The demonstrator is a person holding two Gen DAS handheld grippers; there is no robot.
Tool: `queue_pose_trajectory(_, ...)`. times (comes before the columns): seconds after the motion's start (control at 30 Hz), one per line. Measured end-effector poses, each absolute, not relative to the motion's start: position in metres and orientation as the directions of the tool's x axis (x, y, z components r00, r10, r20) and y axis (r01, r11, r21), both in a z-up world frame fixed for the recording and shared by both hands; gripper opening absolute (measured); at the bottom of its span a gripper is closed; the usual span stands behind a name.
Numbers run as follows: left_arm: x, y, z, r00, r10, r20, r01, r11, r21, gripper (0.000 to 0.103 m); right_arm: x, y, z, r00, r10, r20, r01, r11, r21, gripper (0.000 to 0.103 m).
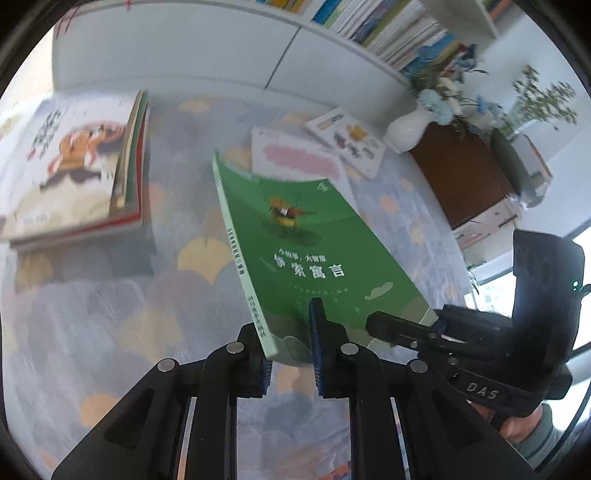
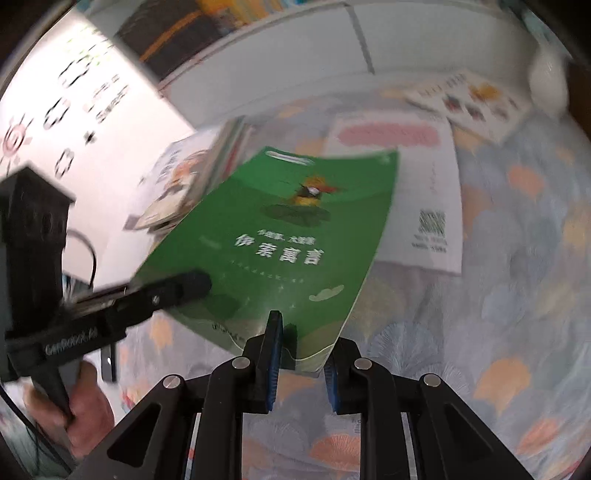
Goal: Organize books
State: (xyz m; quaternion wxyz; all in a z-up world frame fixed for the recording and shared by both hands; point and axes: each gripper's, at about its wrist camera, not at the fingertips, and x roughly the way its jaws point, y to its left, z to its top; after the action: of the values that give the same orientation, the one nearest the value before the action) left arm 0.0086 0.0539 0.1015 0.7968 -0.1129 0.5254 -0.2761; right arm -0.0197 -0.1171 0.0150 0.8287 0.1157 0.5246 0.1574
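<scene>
A green book [image 1: 314, 240] with a bird picture and white characters on its cover hangs tilted above the patterned cloth [image 1: 129, 295]. My left gripper [image 1: 290, 332] is shut on its near edge by the spine. My right gripper [image 2: 303, 339] is shut on the same near edge of the green book [image 2: 280, 229], toward the other corner. Each view shows the other tool: the right gripper [image 1: 376, 321] pinches the near right corner, and the left gripper [image 2: 195, 284] reaches in from the left. A person's hand holds each handle.
A stack of books [image 1: 74, 166] lies at the left on the cloth. A white book with a pink patch [image 1: 295, 158] and a picture book [image 1: 347, 142] lie behind the green one. A white vase [image 1: 406, 133], a wooden cabinet [image 1: 461, 173] and a full bookshelf [image 1: 388, 29] stand beyond.
</scene>
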Motion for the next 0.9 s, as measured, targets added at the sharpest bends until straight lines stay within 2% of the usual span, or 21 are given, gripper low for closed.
queue_pose_trajectory(0.13,0.011,0.072,0.118,0.315,-0.619,-0.720,0.306,0.784,-0.540,0.016,-0.025,-0.113,0.037,0.435,0.379,-0.817,-0.200,0.925,0.323,0.020)
queue_pose_trajectory(0.3,0.013,0.096,0.151,0.423,-0.588,-0.689,0.289,0.809,-0.512,0.016,-0.019,-0.087,0.071,0.507,0.350,-0.788,-0.296,0.929,0.223,0.023)
queue_pose_trajectory(0.47,0.027,0.147,0.169,0.521,-0.547,-0.655,0.201,0.825,-0.529,0.016,0.011,-0.053,0.090,0.512,0.425,-0.747,-0.382,0.891,0.245,0.023)
queue_pose_trajectory(0.67,0.055,0.203,0.153,0.561,-0.457,-0.690,0.083,0.861,-0.502,0.016,0.060,0.006,0.085,0.468,0.483,-0.740,-0.473,0.844,0.251,0.024)
queue_pose_trajectory(0.9,0.087,0.236,0.118,0.542,-0.428,-0.723,-0.019,0.854,-0.520,0.017,0.120,0.048,0.046,0.395,0.482,-0.782,-0.475,0.836,0.276,0.024)
